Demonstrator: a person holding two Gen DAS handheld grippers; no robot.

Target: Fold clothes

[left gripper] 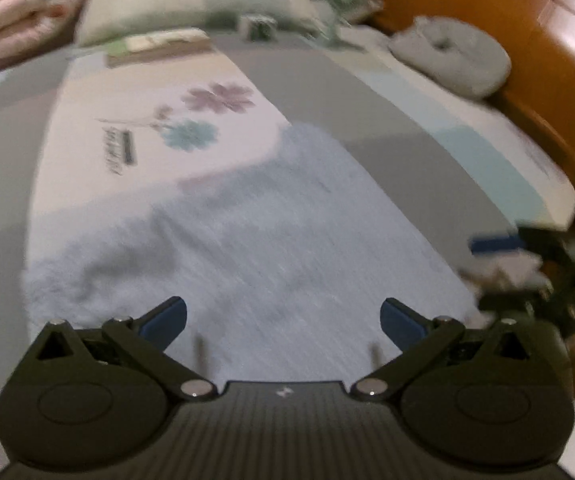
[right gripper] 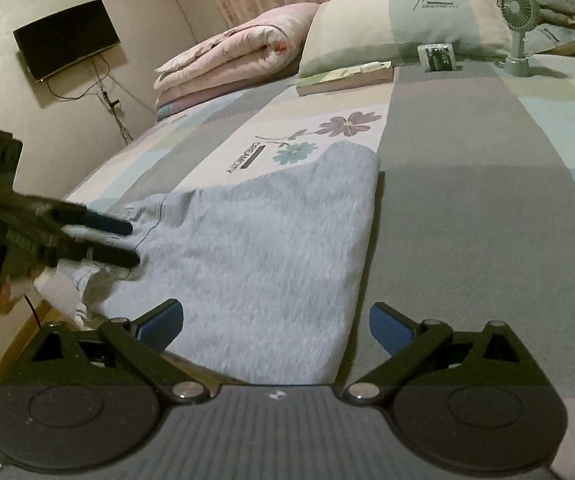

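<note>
the grey garment [right gripper: 255, 248] lies flat on the bed [right gripper: 487, 240], near edge under the right gripper [right gripper: 275, 322], both it and the left gripper [left gripper: 283, 318] spread empty, likely freed to choose the next fold.

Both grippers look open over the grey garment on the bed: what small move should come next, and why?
Probably lower the right gripper onto the near edge of the grey garment and pinch it: its jaws stand wide and empty, and the left gripper also holds nothing.

A light grey garment [right gripper: 263, 256] lies on a grey, cream and pale-blue flowered bedsheet [right gripper: 467, 208].
</note>
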